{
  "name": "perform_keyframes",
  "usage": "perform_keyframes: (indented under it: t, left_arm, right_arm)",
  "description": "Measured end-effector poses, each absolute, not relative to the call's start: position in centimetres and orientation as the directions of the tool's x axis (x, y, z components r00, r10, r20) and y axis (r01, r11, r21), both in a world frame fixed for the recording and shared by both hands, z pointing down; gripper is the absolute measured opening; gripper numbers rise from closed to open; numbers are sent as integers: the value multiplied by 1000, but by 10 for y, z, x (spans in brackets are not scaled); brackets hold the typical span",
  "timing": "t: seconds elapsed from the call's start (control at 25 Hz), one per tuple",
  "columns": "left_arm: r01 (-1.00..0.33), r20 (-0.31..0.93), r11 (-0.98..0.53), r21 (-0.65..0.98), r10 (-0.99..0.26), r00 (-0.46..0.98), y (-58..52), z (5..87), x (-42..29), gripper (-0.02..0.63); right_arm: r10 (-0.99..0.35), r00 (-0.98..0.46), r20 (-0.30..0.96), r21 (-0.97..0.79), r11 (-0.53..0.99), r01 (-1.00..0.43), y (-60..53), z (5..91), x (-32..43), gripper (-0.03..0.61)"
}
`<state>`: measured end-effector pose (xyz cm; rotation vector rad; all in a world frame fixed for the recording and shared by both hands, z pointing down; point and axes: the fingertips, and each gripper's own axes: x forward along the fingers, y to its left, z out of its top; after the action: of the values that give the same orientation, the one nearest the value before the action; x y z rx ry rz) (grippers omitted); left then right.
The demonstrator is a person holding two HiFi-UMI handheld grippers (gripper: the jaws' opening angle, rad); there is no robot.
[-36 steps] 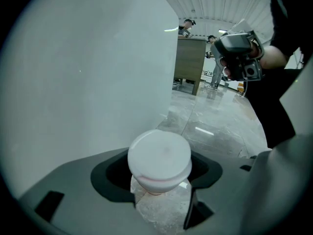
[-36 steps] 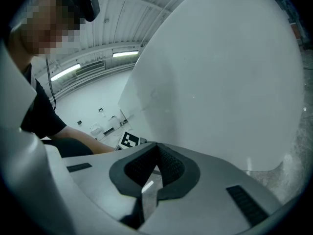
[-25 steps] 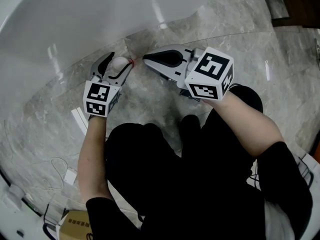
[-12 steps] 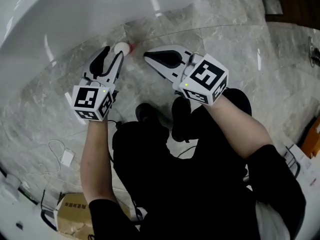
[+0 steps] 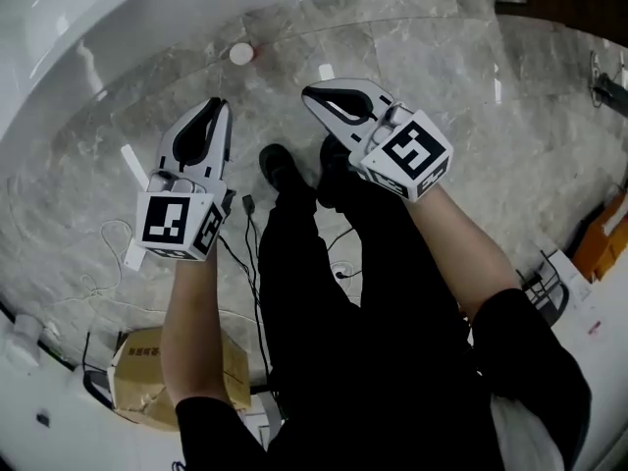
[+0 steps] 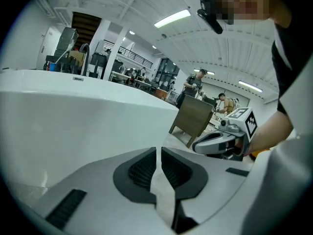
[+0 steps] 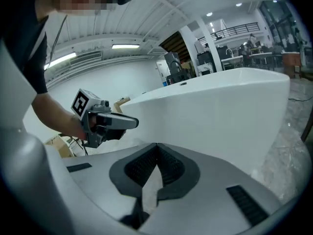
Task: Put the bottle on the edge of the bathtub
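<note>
The bottle [image 5: 240, 54], small and white with a red spot at its side, stands by itself on the marble floor close to the white bathtub [image 5: 118, 8]. My left gripper [image 5: 218, 108] hangs short of it, pointing toward it; its jaws are closing and nothing is between them [image 6: 158, 151]. To the right, my right gripper [image 5: 310, 93] is shut and empty [image 7: 157, 147]. The tub's white wall fills the left gripper view [image 6: 73, 111] and the right gripper view [image 7: 220, 111]. Each gripper view shows the other gripper, the right gripper [image 6: 196, 146] and the left gripper [image 7: 136, 123].
Black cables [image 5: 245, 253] and white cords trail over the floor by the person's feet. A cardboard box [image 5: 147, 376] sits at the lower left. A brown cabinet [image 6: 193, 121] and people [image 6: 193, 84] stand beyond the tub.
The left jaws stood wide around the bottle a second ago; they have closed and drawn back from it. Both grippers pulled away toward the person, and the bottle stayed on the floor.
</note>
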<state>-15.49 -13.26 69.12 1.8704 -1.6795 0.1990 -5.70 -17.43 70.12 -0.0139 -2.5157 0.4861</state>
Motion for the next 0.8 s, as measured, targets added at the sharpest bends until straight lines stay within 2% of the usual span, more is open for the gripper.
perform_keyframes:
  t: [0.28,0.52,0.8]
  left_arm:
    - [-932,462,-5,363,-868,184,-128,556,-121,28]
    - [-931,435,-5,364,-883,175,-128,443,-101,26]
    - [-943,407,4,333,-903,140,-122,347,-81,24]
  right_arm:
    - [146,-822,550,-345,937,-64,-159,568,-35,28]
    - [178,-852,493,-364,931,-16,-144,449,-22,28]
    - [132,-895,426,-367,930,-38,-142,353,0,28]
